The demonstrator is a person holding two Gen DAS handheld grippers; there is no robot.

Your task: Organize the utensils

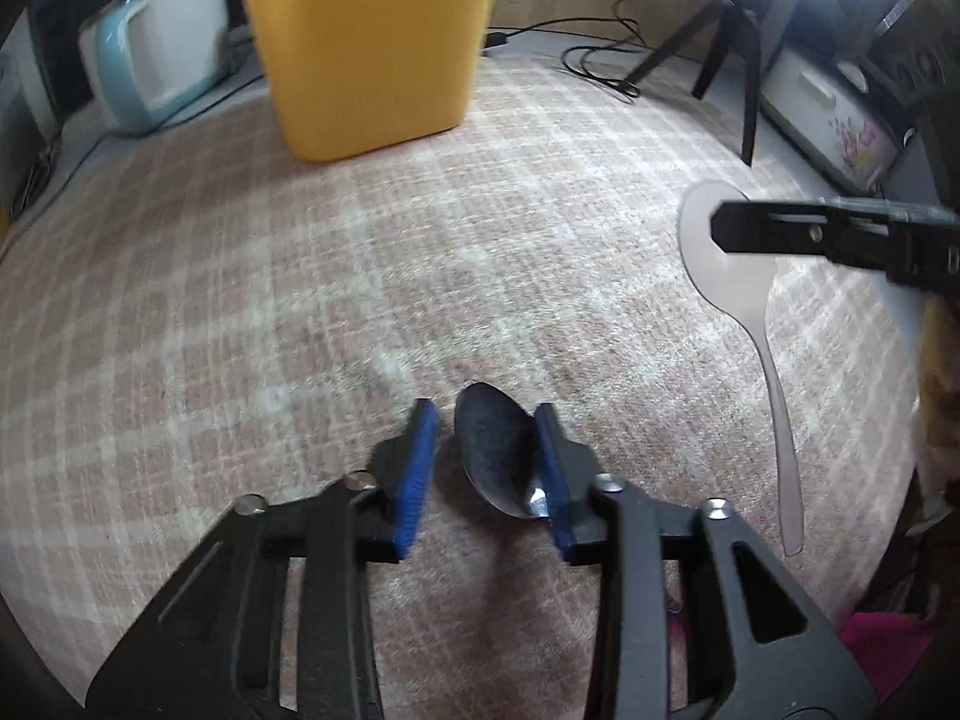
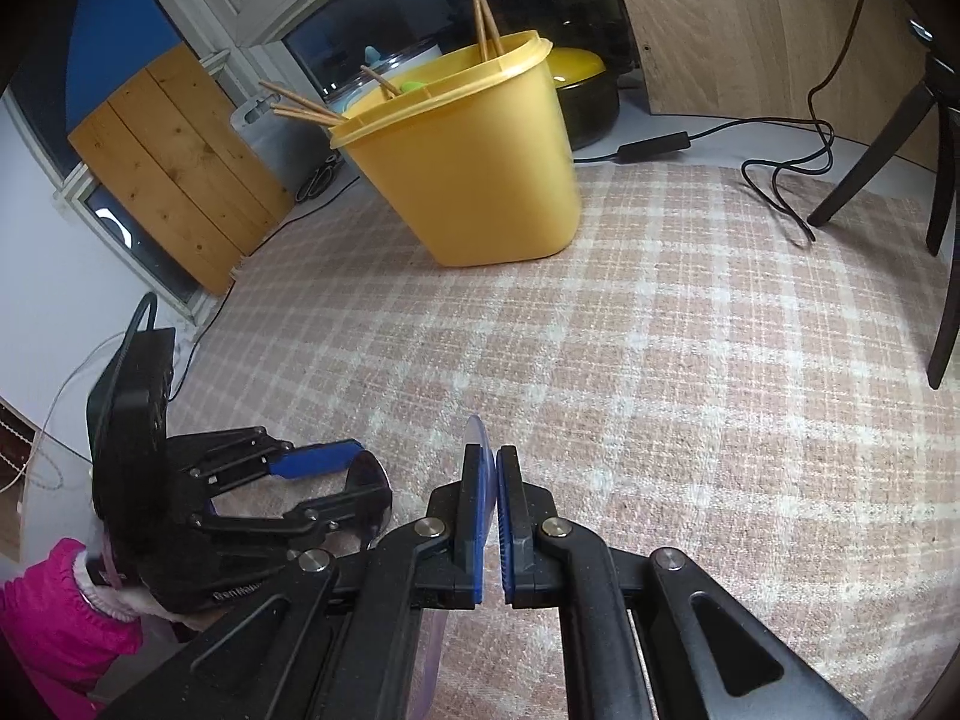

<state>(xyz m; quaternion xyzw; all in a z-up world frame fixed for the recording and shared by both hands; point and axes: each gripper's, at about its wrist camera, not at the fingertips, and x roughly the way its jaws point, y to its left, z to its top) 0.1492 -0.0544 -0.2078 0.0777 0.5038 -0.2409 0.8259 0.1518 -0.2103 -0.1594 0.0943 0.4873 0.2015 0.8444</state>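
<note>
A metal spoon (image 1: pixel 498 450) lies on the checked cloth between the blue pads of my left gripper (image 1: pixel 485 417). Its bowl leans against the right pad, while the left pad stands clear of it, so the jaws are open. The same gripper (image 2: pixel 354 480) shows at lower left in the right wrist view, around the dark spoon bowl (image 2: pixel 372 480). My right gripper (image 2: pixel 491 453) is shut on the thin edge of a translucent plastic paddle (image 2: pixel 477 429). Seen from the left wrist, the right gripper (image 1: pixel 720 228) holds the paddle (image 1: pixel 729 294) by its round blade, handle hanging down. A yellow utensil tub (image 2: pixel 480 168) (image 1: pixel 372 42) holding chopsticks (image 2: pixel 486 18) stands behind.
The pink checked cloth (image 2: pixel 690 360) covers the table. A ring light's tripod legs (image 1: pixel 720 36) and a black cable (image 2: pixel 780 174) are at the back right. A black pot with a yellow lid (image 2: pixel 579 96) and a teal and white appliance (image 1: pixel 156 54) flank the tub. A pink sleeve (image 2: pixel 54 618) shows at lower left.
</note>
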